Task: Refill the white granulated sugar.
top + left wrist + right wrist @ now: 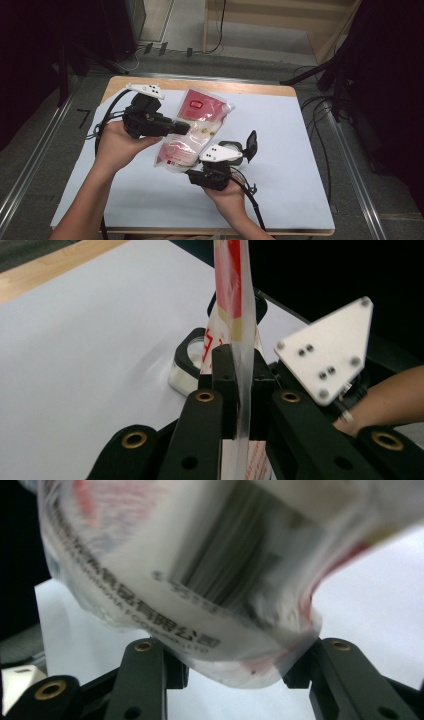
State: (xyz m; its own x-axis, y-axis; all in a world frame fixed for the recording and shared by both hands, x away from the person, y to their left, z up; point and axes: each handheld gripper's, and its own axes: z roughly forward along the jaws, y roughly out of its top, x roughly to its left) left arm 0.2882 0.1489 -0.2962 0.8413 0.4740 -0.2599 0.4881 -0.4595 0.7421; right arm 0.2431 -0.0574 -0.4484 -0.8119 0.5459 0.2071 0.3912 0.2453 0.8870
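Note:
A red and white spouted pouch (195, 132) hangs above the table between my two grippers. My left gripper (182, 127) comes in from the left and is shut on the pouch's side seam. In the left gripper view the thin seam (239, 340) runs upright, pinched between the jaws of the left gripper (239, 365). My right gripper (196, 169) holds the pouch from below. In the right gripper view the pouch's printed bottom (200, 570) sits wedged between the jaws of the right gripper (235, 672), and both pads press its sides.
A white sheet (280, 130) covers the wooden table. A small clear container (231, 146) with a raised black lid (251, 145) stands just beyond my right gripper, and in the left gripper view this container (187, 362) sits behind the pouch. Cables and dark stands surround the table.

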